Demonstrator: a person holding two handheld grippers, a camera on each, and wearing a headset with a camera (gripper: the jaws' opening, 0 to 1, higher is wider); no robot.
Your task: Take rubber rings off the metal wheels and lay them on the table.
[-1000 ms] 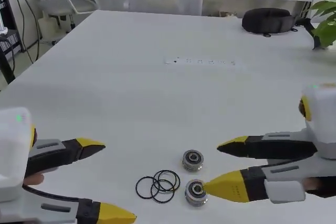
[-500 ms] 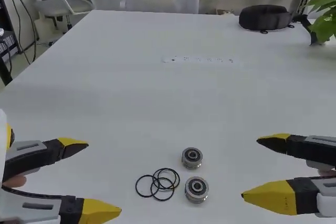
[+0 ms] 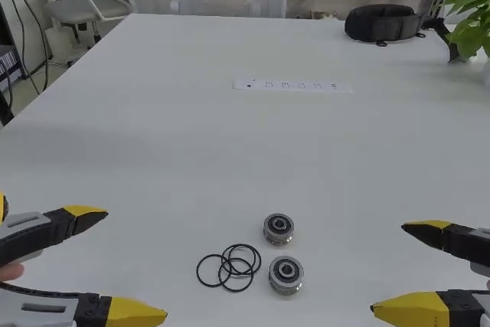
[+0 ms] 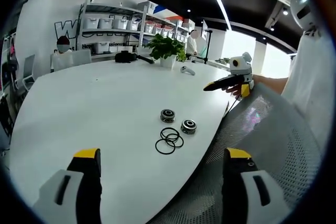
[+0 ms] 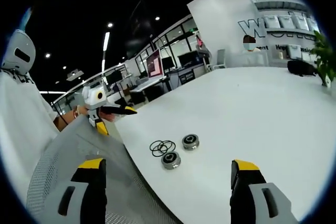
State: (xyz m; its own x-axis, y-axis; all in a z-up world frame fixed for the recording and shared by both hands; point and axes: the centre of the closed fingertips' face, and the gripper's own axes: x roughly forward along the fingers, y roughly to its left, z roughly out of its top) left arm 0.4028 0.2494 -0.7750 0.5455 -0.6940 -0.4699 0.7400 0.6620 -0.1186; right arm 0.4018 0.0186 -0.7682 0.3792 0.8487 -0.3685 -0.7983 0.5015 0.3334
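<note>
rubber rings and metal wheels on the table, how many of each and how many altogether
metal wheels: 2
rubber rings: 4, as best I can tell, since they overlap
total: 6

White desk (image 3: 191, 135) has open surface from the near cluster up to the flat white power strip (image 3: 292, 86) mid-desk. Obstacles by the near edge: silver metal wheel (image 3: 279, 229), second silver metal wheel (image 3: 286, 274) just beside it, and thin black rubber rings (image 3: 229, 268) overlapping at their left. Left tool (image 3: 132, 264) and right tool (image 3: 390, 268), jaws spread, flank the cluster with free gaps. Green leafy plant (image 3: 468, 13) is well apart.
</note>
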